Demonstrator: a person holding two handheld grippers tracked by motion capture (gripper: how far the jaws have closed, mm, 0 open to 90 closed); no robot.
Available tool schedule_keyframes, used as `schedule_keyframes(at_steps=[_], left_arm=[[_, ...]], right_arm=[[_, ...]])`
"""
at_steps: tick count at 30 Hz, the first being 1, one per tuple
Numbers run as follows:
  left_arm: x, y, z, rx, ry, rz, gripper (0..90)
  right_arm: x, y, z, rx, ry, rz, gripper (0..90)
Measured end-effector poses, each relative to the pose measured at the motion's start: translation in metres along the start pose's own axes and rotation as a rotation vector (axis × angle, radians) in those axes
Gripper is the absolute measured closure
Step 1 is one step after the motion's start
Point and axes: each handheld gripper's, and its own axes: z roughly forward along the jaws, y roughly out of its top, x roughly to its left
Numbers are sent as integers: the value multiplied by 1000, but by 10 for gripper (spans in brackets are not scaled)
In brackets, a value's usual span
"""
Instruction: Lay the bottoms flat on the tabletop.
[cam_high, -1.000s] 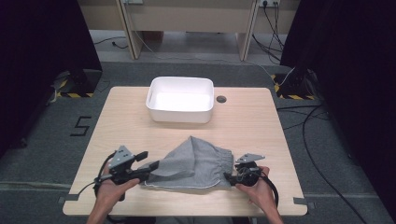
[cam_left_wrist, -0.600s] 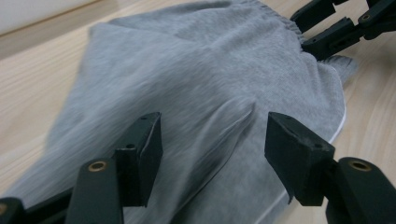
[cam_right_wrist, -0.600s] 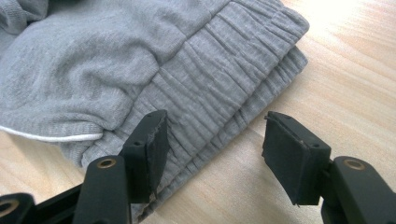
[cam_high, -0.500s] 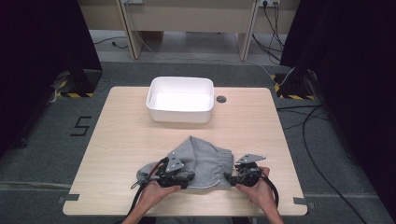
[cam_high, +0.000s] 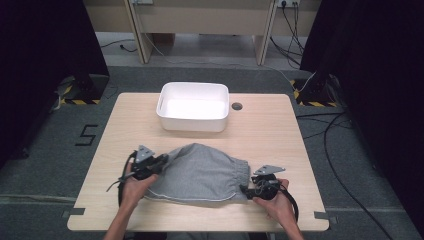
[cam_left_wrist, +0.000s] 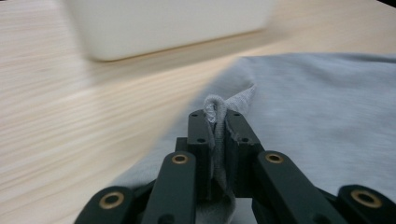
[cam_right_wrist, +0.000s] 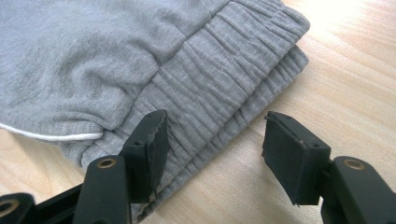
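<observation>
Grey shorts (cam_high: 200, 172) lie folded on the near half of the wooden table (cam_high: 270, 135), elastic waistband (cam_right_wrist: 224, 88) at the person's right end, w/ a thin white trim line along the near edge. White tub (cam_high: 193, 106) sits beyond them toward the far edge, well apart from the cloth, w/ a small dark hole in the tabletop (cam_high: 236, 106) just beside it.

Left gripper (cam_left_wrist: 217, 122) is clenched on a bunched fold of the shorts at their left end — cloth sticks up between the two black jaws in the left gripper view, so the bite looks deep enough. Right gripper (cam_right_wrist: 212, 140) is released: jaws spread wide, one resting on the gathered waistband, the other over bare wood just beside the waistband's edge. In the high view it sits at the near right corner of the shorts (cam_high: 247, 189), low at the table.

Step in hand, as I judge it: get a second hold on the waistband so both ends can be lifted or folded together. To do it well — slide the right jaws further over the band so both layers go in, not only the top one, then close firmly. Keep the left hold steady and low meanwhile; pulling early would drag the waistband out of the open jaws. Thick elastic should grip well, though the stacked layers may slip apart.
</observation>
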Motion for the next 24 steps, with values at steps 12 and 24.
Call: schedule_keyframes(at_steps=[12, 24], left_arm=[[-19, 3, -25, -21, 75, 115, 528], [-48, 12, -34, -101, -26, 157, 514]], right_arm=[[0, 0, 0, -1, -4, -14, 408], [-19, 0, -8, 14, -52, -15, 408]])
